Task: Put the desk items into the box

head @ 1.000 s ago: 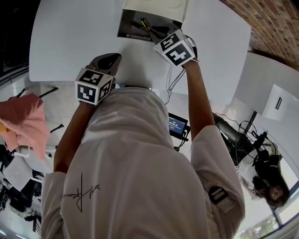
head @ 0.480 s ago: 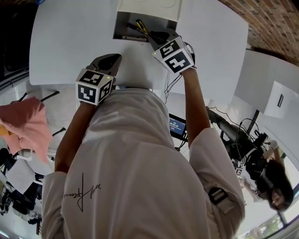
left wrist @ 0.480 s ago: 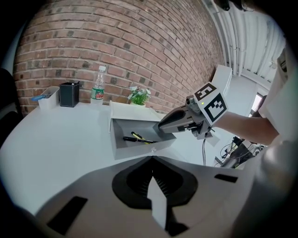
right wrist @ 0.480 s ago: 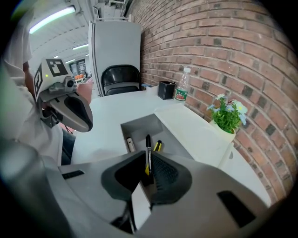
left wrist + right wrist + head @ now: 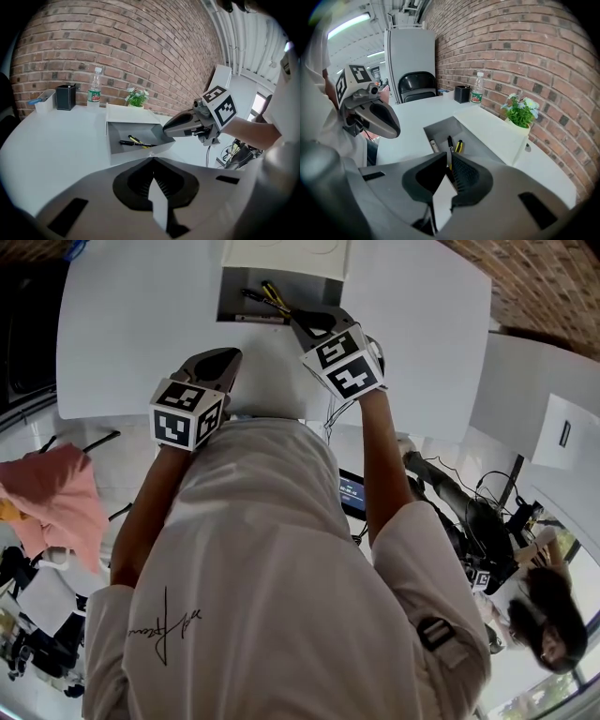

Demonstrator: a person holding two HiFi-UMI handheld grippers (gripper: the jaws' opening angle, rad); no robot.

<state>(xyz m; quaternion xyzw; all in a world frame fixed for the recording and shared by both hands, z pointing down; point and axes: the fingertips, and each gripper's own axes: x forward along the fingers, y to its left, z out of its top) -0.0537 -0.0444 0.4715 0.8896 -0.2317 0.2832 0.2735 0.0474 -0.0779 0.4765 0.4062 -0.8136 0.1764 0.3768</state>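
The box (image 5: 132, 152) stands on the table (image 5: 51, 138), its lid (image 5: 126, 114) folded back behind it. Inside lie a black pen (image 5: 450, 142), a yellow-banded pen (image 5: 459, 146) and what seems a marker (image 5: 433, 146), side by side. Behind the lid, by the brick wall (image 5: 154, 56), is a potted plant (image 5: 136, 98). Leftward along the wall come a water bottle (image 5: 94, 86), a pen holder (image 5: 65, 97) and a small bin (image 5: 44, 101). The right gripper (image 5: 305, 320) hangs at the box's near right corner; the left gripper (image 5: 225, 357) is nearer the table's front edge, left of the box.

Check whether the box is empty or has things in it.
Not empty: the box holds a black pen, a yellow-black tool and a white marker.
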